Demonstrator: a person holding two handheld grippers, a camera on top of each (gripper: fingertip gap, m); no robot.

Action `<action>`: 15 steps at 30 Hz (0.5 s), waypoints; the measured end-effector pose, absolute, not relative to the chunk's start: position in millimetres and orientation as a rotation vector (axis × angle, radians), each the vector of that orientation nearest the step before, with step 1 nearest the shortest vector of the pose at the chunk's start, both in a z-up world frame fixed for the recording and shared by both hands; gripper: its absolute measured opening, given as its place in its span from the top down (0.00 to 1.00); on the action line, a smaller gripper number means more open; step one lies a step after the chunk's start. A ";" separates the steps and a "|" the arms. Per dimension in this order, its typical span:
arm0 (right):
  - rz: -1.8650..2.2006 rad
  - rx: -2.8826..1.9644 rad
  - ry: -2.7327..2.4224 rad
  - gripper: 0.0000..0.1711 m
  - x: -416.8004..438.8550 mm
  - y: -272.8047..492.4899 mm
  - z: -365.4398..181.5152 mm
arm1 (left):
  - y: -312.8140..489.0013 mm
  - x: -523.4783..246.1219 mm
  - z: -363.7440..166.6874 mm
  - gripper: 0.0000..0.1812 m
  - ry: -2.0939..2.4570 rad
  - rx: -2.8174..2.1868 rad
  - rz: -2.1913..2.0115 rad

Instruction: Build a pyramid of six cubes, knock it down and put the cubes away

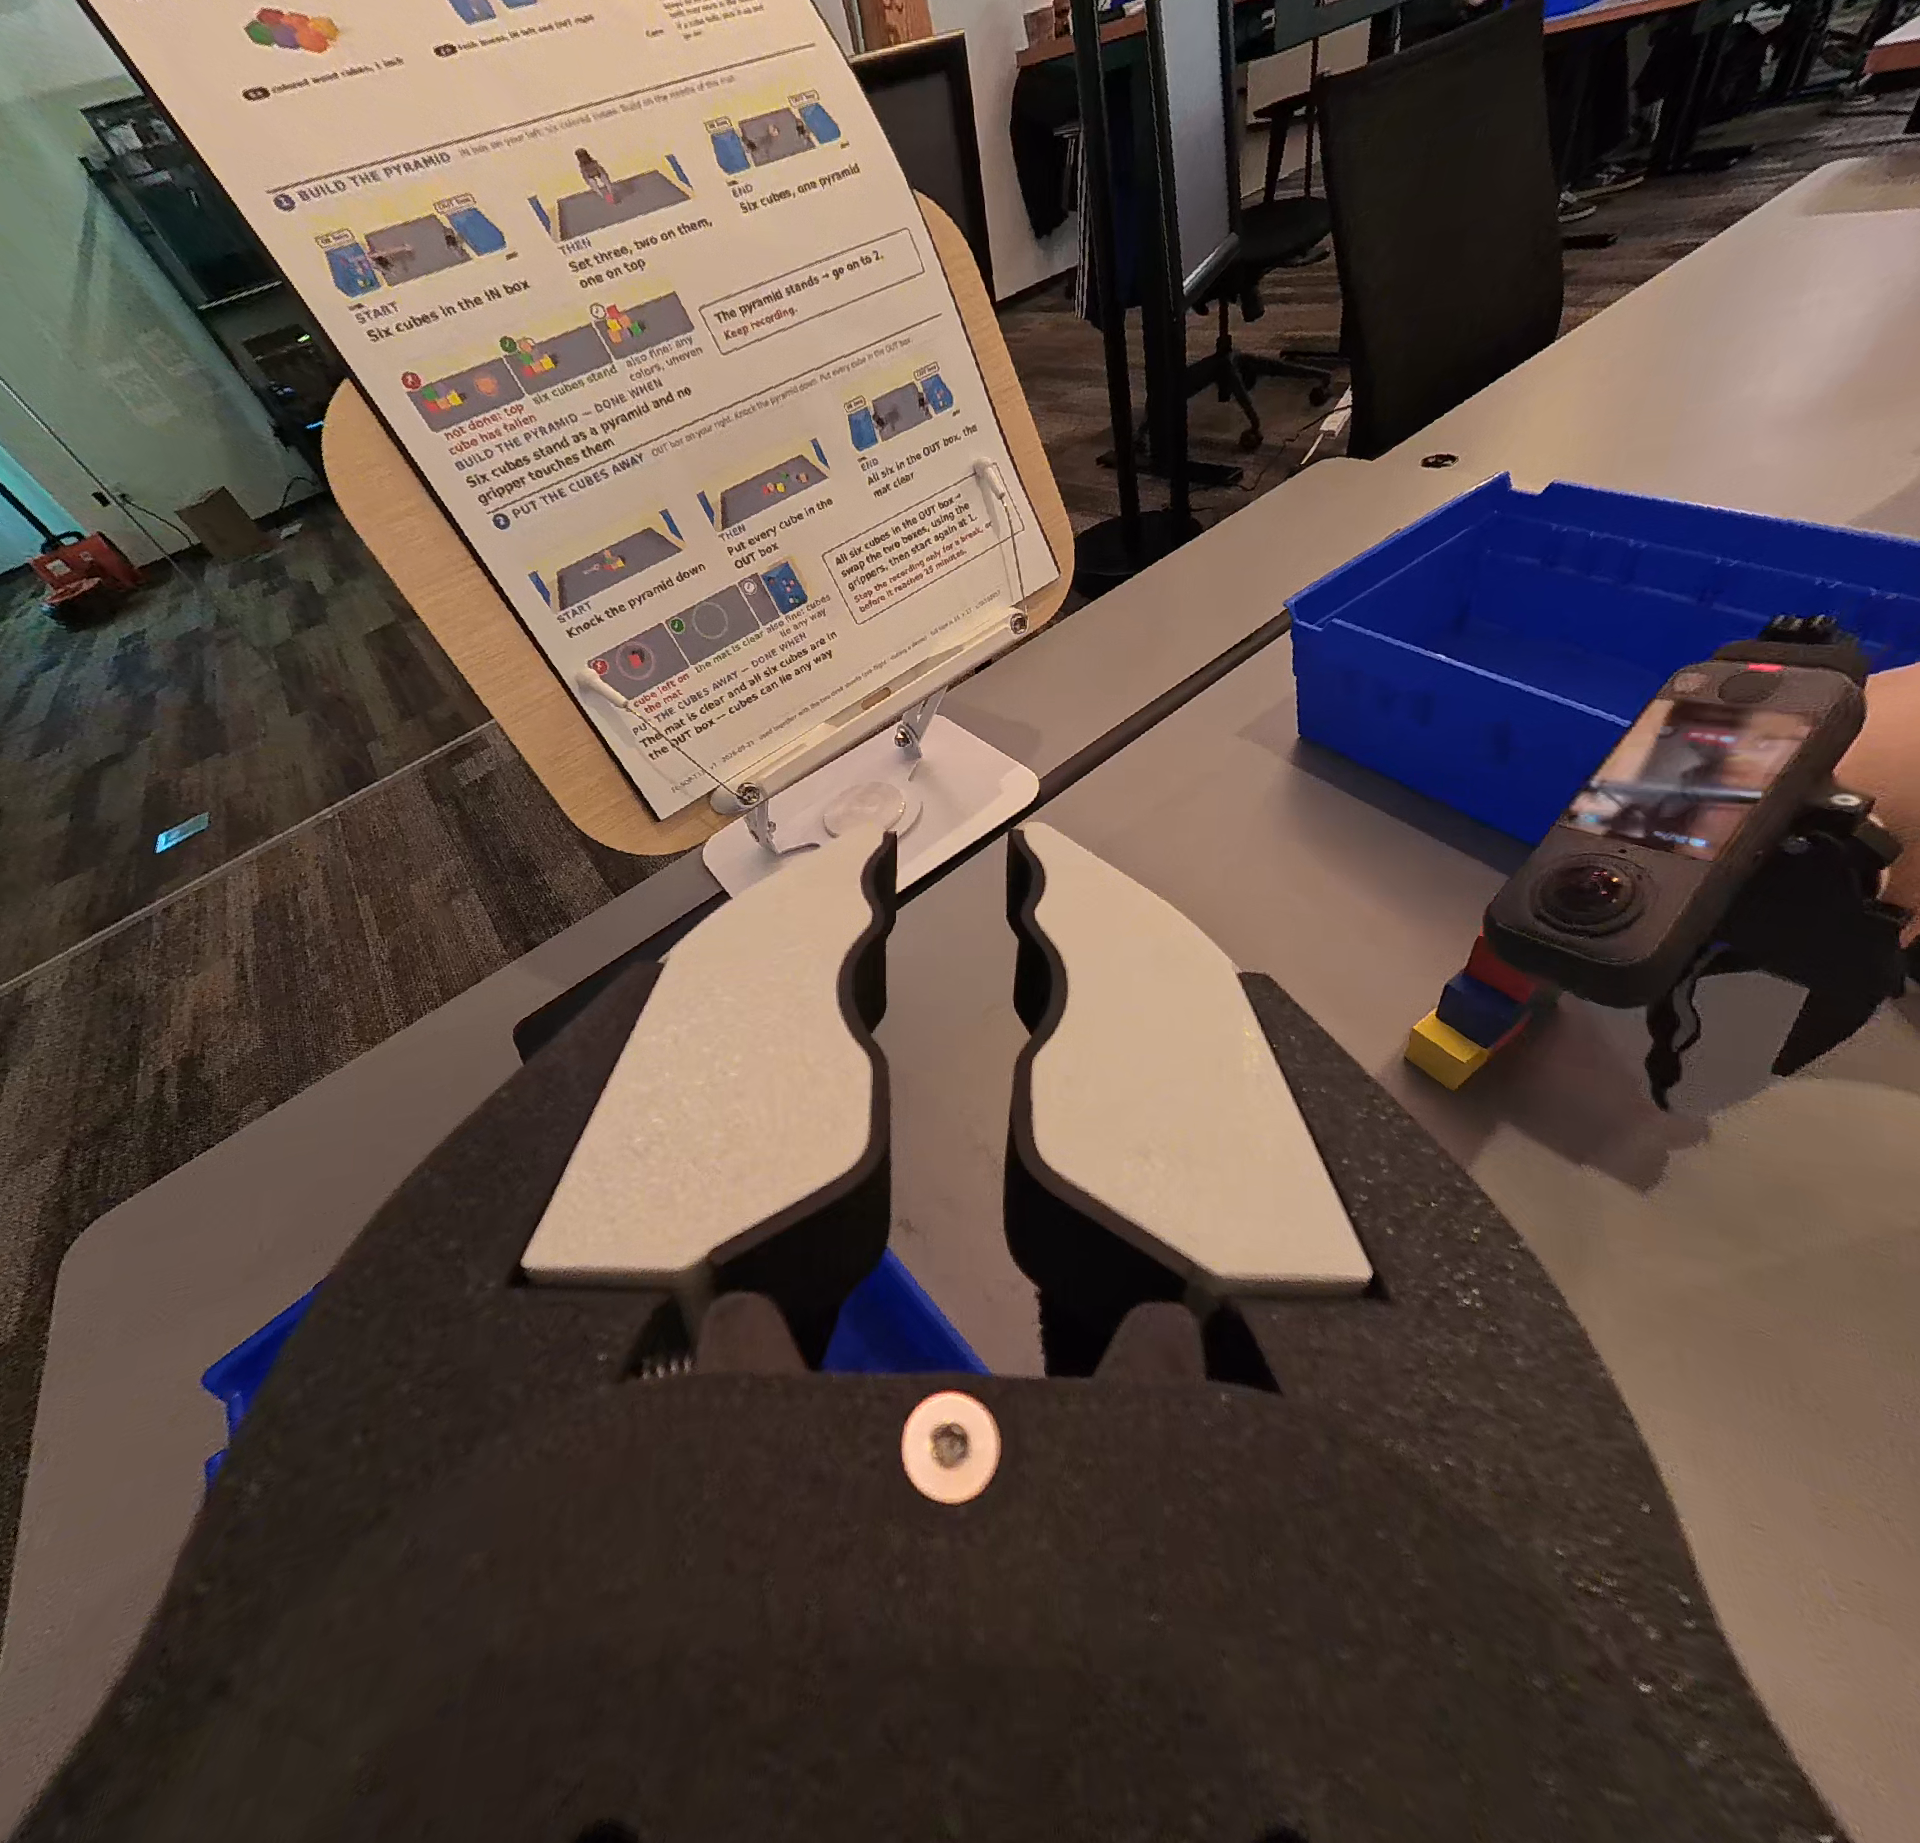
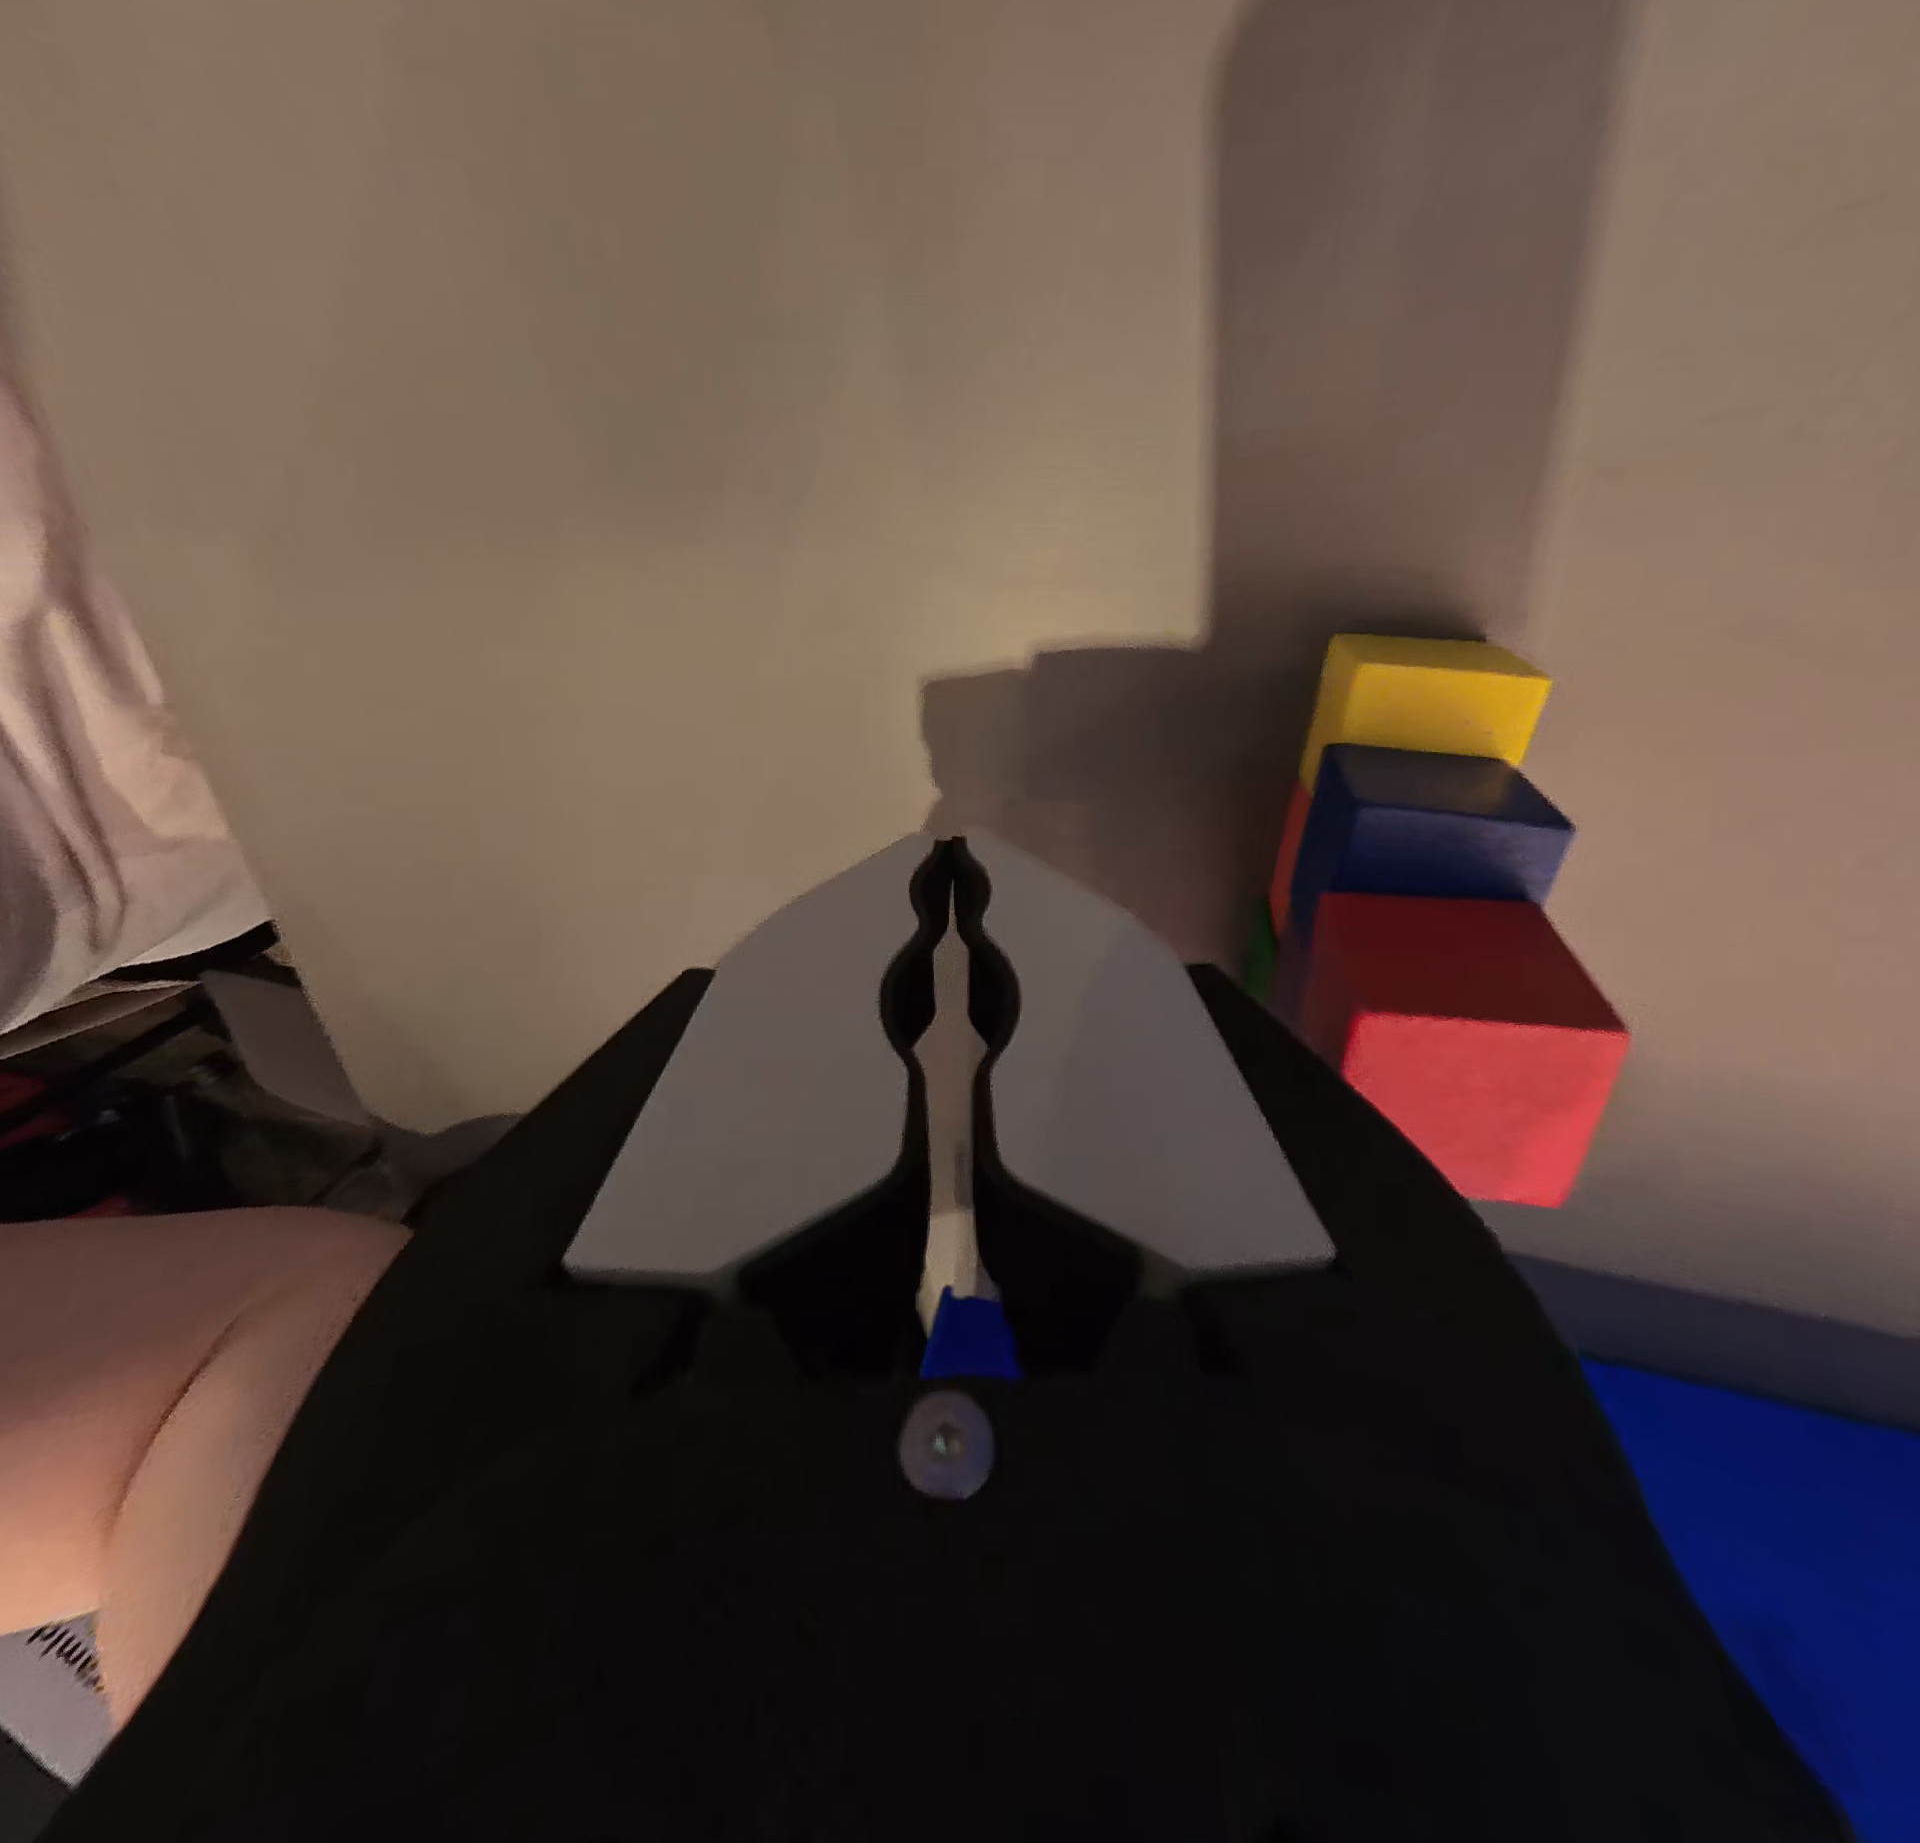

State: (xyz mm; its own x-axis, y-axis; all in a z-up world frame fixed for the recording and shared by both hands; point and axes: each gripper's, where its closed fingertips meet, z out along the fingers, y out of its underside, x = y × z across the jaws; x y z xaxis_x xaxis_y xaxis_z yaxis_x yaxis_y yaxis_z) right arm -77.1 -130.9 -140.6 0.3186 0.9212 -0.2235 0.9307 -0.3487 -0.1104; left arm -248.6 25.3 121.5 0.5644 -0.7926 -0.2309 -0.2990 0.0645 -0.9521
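The cubes stand stacked at the right of the right wrist view: a red cube [image 2: 1475, 1045] lowest in the frame, a blue cube [image 2: 1439, 822] above it, a yellow cube [image 2: 1429, 692] above that, with slivers of another red one and a green cube [image 2: 1260, 946] at their left edge. How many cubes the stack holds I cannot tell. In the left wrist view the same stack sits at middle right on the grey table [image 1: 1714, 1378], its yellow, blue and red faces partly hidden behind the other tool.

The right gripper [image 2: 951, 851] sits just left of the stack, apart from it, its fingertips clenched together on nothing. In the left wrist view it hangs over the cubes, carrying a black camera [image 1: 1662, 837].

The left gripper [image 1: 951, 848] fills the lower centre of its view, released, a clear gap between its grey fingers [image 1: 727, 1055], nothing in it. A blue bin [image 1: 894, 1326] shows beneath it.

A second blue bin [image 1: 1455, 671] lies at the right edge. An instruction sheet [image 1: 623, 339] on a wooden stand [image 1: 416, 567] leans at upper left.
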 end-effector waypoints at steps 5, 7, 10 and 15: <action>-0.119 2.640 1.824 0.99 -68.7 -95.7 -148.1 | 25.5 -247.2 120.8 0.89 0.977 -1.513 -0.482; 0.069 2.766 1.805 0.99 -61.2 -69.5 -144.4 | 25.5 -247.2 120.6 0.89 0.977 -1.514 -0.483; 0.280 2.929 1.778 0.99 -50.7 -39.0 -131.2 | 24.3 -246.3 120.8 0.89 0.984 -1.511 -0.484; 0.587 3.244 1.670 0.99 -29.2 -1.1 -86.8 | 22.2 -244.8 121.3 0.89 0.993 -1.504 -0.486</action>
State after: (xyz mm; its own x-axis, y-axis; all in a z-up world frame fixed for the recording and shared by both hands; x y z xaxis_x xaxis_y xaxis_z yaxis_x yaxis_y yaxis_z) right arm -29.2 -1.1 -86.8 0.5754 0.6503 0.4960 0.8176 -0.4723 -0.3292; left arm -244.8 22.2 121.3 0.5469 -0.8026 -0.2381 -0.3049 0.0739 -0.9495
